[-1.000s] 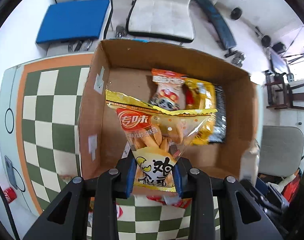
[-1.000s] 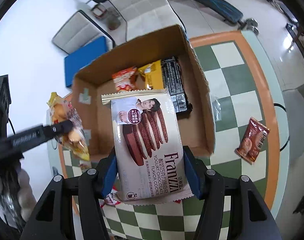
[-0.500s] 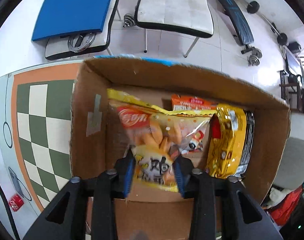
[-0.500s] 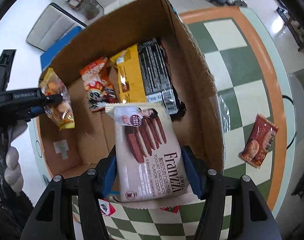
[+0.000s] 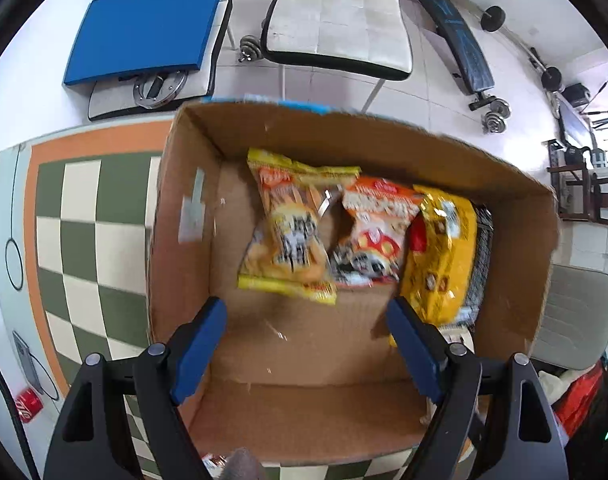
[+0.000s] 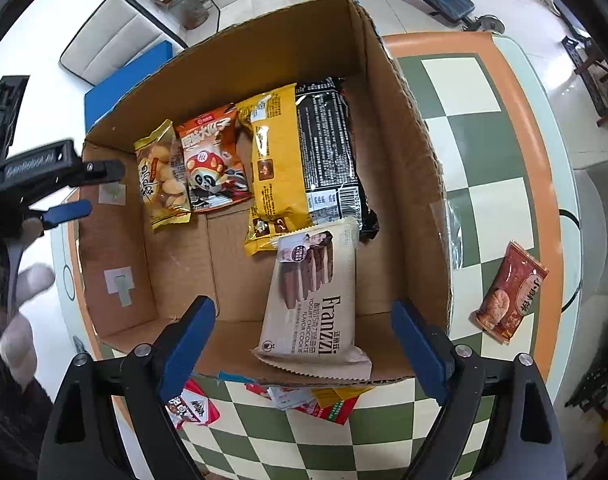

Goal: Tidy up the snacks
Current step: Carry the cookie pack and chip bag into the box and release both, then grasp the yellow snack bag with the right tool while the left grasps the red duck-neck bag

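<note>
Our left gripper hangs over the cardboard box with its jaws spread wide and nothing between them. Ahead of the left jaw, on the box floor, lies the yellow biscuit-stick packet — blurred, so we cannot tell whether it has fully settled. Ahead of the gap between the jaws sits the orange panda packet, touching the yellow one, and ahead of the right jaw the yellow chocolate packet overlaps a black packet that shows only as a sliver beside the box's right wall. Left of the left jaw, the checkered worktop carries a small red packet at its near edge.

Our right gripper is likewise open and empty — both jaws stand well apart above the box's near wall. Far to the left of the left jaw, the other gripper's black finger and blue pad reach over the box's left wall. Between the jaws, the beige Franzzi cookie pack rests tilted, its lower end on the near wall's rim and its upper end touching the yellow chocolate packet. Beyond it the four packets lie side by side in a row across the box floor. Right of the right jaw, outside the box, a red-brown cookie packet lies on the worktop. Below the jaws, a few more wrappers poke out from under the box's near edge.
</note>
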